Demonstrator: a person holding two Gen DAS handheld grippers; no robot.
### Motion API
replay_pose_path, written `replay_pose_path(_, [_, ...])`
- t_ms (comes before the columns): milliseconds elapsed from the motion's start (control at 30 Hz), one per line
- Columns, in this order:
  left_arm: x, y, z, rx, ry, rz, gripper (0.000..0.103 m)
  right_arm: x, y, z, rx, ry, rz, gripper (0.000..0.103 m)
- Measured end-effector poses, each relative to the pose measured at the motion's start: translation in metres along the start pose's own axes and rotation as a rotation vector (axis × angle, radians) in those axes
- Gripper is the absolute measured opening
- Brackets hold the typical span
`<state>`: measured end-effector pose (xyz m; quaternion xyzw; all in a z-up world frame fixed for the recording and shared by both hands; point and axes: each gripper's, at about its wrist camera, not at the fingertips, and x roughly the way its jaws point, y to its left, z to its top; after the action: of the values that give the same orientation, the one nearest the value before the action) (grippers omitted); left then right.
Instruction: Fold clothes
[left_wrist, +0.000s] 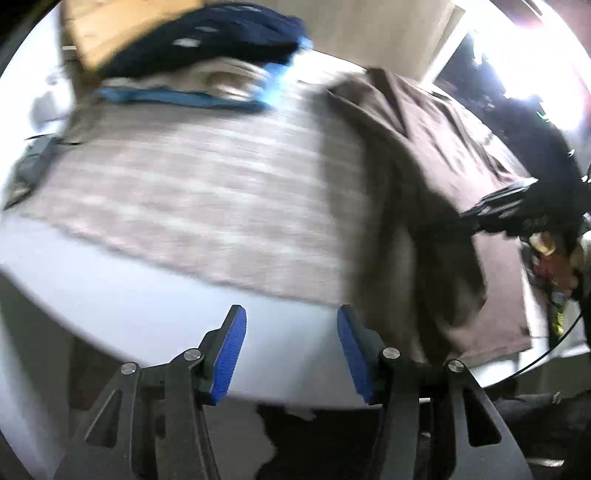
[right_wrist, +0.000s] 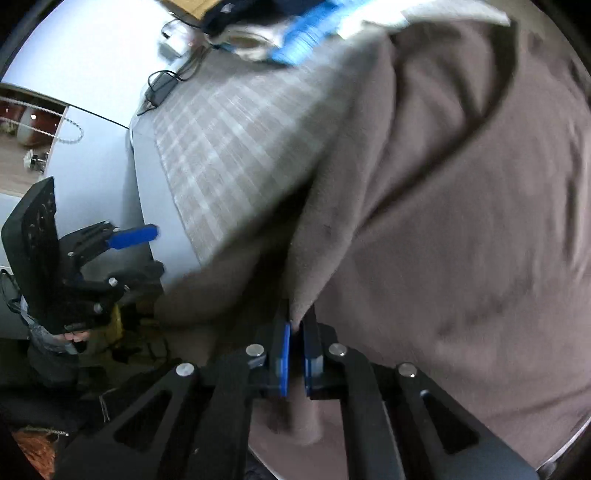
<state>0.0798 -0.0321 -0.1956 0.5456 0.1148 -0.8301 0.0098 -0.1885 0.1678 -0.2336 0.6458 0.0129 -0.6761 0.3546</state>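
Your right gripper (right_wrist: 295, 332) jaws are clamped on a fold of the brown garment (right_wrist: 461, 221), which drapes over the checked cloth (left_wrist: 192, 192) on the counter (left_wrist: 147, 306). Your left gripper (left_wrist: 291, 332) jaws are apart, empty.

Bare strip of white bench (left_wrist: 122, 295) under my left claw (left_wrist: 290, 354), jaws apart, nothing between them: free passage there. Ahead, flat beige checked woven mat (left_wrist: 207, 192), low, no block. Far edge blocked by stacked folded clothes, navy on cream on blue (left_wrist: 207, 62), with a tan cardboard box (left_wrist: 110, 26) behind. To the right, draped brown fabric shirt (right_wrist: 461, 206) fills the space; my right claw (right_wrist: 294, 354) is pinched on its edge. Black cables and adapter (right_wrist: 159, 88) crowd the mat's left corner.
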Motion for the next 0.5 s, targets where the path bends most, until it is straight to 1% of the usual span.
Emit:
replay_pose_path(33, [-0.008, 0.009, -0.002, -0.018, -0.016, 0.013, 0.049, -0.005, 0.007, 0.01, -0.018, -0.025, 0.02, 0.005])
replay_pose_path(100, [-0.021, 0.022, -0.006, -0.06, -0.045, -0.007, 0.049, -0.009, 0.019, 0.041, -0.016, -0.065, 0.058, 0.005])
replay_pose_path(133, [-0.023, 0.025, -0.009, -0.078, -0.053, -0.022, 0.049, -0.009, 0.031, 0.065, -0.007, -0.105, 0.083, 0.006])
replay_pose_path(167, [-0.024, 0.026, -0.011, -0.092, -0.059, -0.033, 0.049, -0.009, 0.044, 0.09, 0.002, -0.149, 0.112, 0.012])
replay_pose_path(200, [-0.024, 0.027, -0.013, -0.099, -0.055, -0.041, 0.049, -0.006, 0.061, 0.108, -0.023, -0.15, 0.15, 0.017])
replay_pose_path(233, [-0.024, 0.025, -0.013, -0.089, -0.05, -0.049, 0.049, -0.002, 0.08, 0.125, -0.056, -0.14, 0.19, 0.034])
replay_pose_path(267, [-0.024, 0.022, -0.013, -0.068, -0.049, -0.06, 0.049, -0.002, 0.097, 0.135, -0.088, -0.116, 0.19, 0.042])
replay_pose_path(367, [-0.025, 0.013, -0.013, -0.007, -0.045, -0.091, 0.05, -0.036, 0.108, 0.119, -0.154, -0.187, 0.159, 0.043])
replay_pose_path(400, [-0.022, 0.009, -0.011, 0.014, -0.04, -0.11, 0.05, -0.049, 0.097, 0.109, -0.137, -0.21, 0.16, 0.044])
replay_pose_path(433, [-0.018, 0.005, -0.007, 0.038, -0.032, -0.134, 0.05, -0.061, 0.078, 0.096, -0.091, -0.234, 0.162, 0.046])
replay_pose_path(500, [-0.009, -0.006, 0.0, 0.085, -0.011, -0.177, 0.051, -0.084, 0.033, 0.054, 0.014, -0.28, 0.115, 0.046])
